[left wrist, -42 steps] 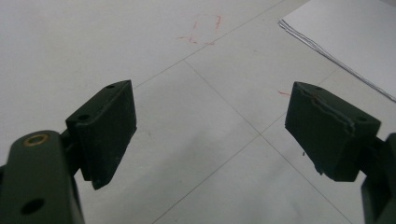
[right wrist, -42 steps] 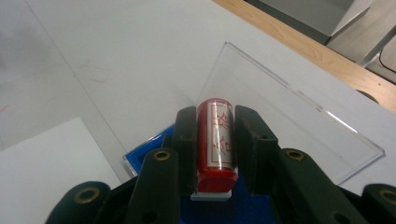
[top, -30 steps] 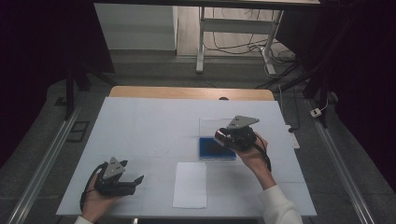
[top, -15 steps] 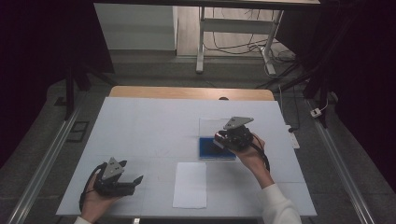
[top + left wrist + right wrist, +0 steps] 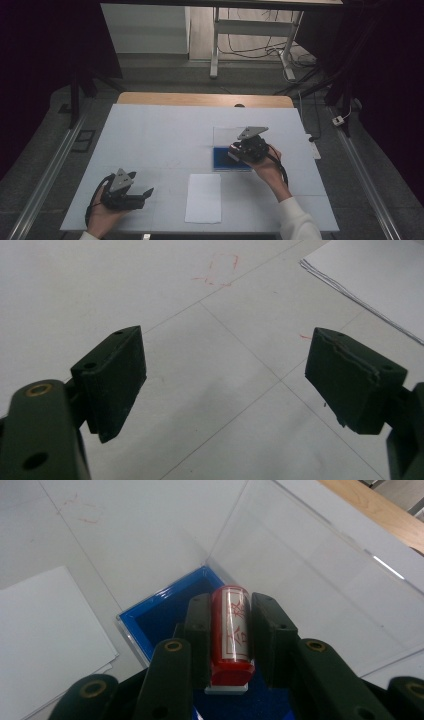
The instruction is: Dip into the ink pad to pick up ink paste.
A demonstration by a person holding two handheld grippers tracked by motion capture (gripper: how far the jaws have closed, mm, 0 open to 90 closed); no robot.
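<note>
Here my right tool [image 5: 227, 640] clamps the red stamp [image 5: 231, 630] above the blue ink pad [image 5: 231, 159], at 2 o'clock from the paper sheet [image 5: 204, 197], ready for inking; my left tool [image 5: 225, 385] rests open, idle.

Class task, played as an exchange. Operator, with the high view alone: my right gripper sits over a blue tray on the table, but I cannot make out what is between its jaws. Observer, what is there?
Observer: The right gripper is shut on a red stamp with a clear band bearing red marks.
Operator: Is the stamp inside the blue tray?
Observer: It hangs above the blue ink pad tray, whose clear lid lies open behind it.
Operator: And my left gripper?
Observer: The left gripper is open, nothing between its jaws, over bare table with faint red pen marks ahead.
Operator: Any paper near it?
Observer: The corner of a white paper stack lies ahead on its right.
</note>
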